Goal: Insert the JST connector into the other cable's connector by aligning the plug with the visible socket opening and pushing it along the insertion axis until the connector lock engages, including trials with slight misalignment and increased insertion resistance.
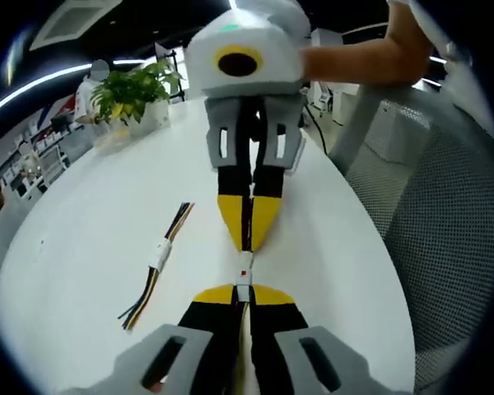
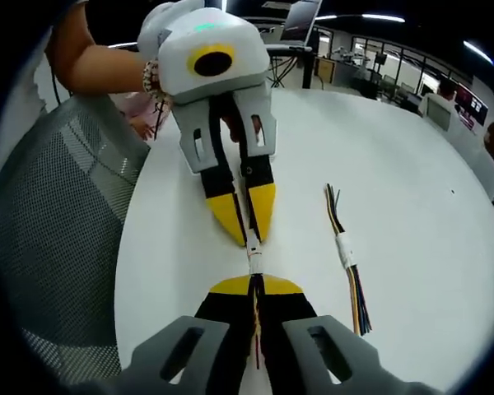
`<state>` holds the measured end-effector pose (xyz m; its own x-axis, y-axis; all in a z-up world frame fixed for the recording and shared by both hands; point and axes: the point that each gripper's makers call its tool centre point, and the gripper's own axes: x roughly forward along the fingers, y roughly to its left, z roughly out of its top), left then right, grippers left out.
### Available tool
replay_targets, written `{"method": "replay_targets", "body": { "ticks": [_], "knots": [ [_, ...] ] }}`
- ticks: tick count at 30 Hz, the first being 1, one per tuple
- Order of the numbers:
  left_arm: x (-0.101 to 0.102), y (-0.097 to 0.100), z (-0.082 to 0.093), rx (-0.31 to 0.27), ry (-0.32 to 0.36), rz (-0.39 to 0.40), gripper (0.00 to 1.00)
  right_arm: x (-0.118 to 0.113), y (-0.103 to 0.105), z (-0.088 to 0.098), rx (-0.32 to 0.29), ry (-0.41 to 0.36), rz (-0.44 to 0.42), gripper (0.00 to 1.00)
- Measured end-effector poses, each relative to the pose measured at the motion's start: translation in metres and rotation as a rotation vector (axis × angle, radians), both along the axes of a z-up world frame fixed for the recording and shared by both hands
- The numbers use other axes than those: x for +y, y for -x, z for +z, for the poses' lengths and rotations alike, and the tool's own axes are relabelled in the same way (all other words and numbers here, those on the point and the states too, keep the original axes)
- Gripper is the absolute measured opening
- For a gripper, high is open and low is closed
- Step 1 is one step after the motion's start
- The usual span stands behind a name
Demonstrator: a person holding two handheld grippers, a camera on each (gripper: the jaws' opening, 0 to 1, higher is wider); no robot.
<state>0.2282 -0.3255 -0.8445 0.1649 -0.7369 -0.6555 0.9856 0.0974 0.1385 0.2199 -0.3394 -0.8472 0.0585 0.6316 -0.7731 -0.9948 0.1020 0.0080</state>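
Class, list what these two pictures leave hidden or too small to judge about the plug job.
- Latch on the white connectors: too small, left gripper view.
- Wires in the left gripper: hidden by its jaws.
- Cable in the right gripper: hidden by its jaws, right gripper view.
- Spare cable: its joint is too small to judge.

Each gripper: left gripper [image 1: 244, 290], right gripper [image 2: 254, 276]: black jaws, yellow wedge tips, grey slotted mounts, white housing with a green light. Beaded bracelet [image 2: 151, 78] at one wrist.

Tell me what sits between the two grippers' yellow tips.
In the left gripper view, the white JST connector pair bridges the left gripper and right gripper.
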Motion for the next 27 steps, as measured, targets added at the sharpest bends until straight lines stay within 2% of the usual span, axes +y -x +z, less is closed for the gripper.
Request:
{"method": "replay_targets", "body": {
  "ticks": [6,12,15,16,18,27],
  "knots": [
    [0.000,0.000,0.001,-0.012,-0.022,-0.004,0.00,0.000,0.000,0.004,0.015,0.019,-0.004,0.00],
    [-0.001,0.001,0.000,-0.026,-0.057,-0.015,0.00,0.001,0.000,0.000,0.028,0.038,-0.004,0.00],
    [-0.002,0.002,0.000,-0.023,-0.052,-0.019,0.00,0.003,0.000,0.002,0.031,0.025,-0.002,0.00],
    [-0.006,0.002,0.004,-0.016,-0.022,-0.014,0.00,0.006,0.000,0.005,0.027,0.004,0.005,0.00],
    [-0.004,0.000,0.003,-0.028,-0.036,-0.014,0.00,0.005,-0.002,0.006,0.028,0.010,-0.005,0.00],
    [-0.004,-0.002,0.010,0.018,0.013,0.033,0.00,0.005,-0.005,0.009,0.054,-0.031,-0.045,0.00]
  ]
}}
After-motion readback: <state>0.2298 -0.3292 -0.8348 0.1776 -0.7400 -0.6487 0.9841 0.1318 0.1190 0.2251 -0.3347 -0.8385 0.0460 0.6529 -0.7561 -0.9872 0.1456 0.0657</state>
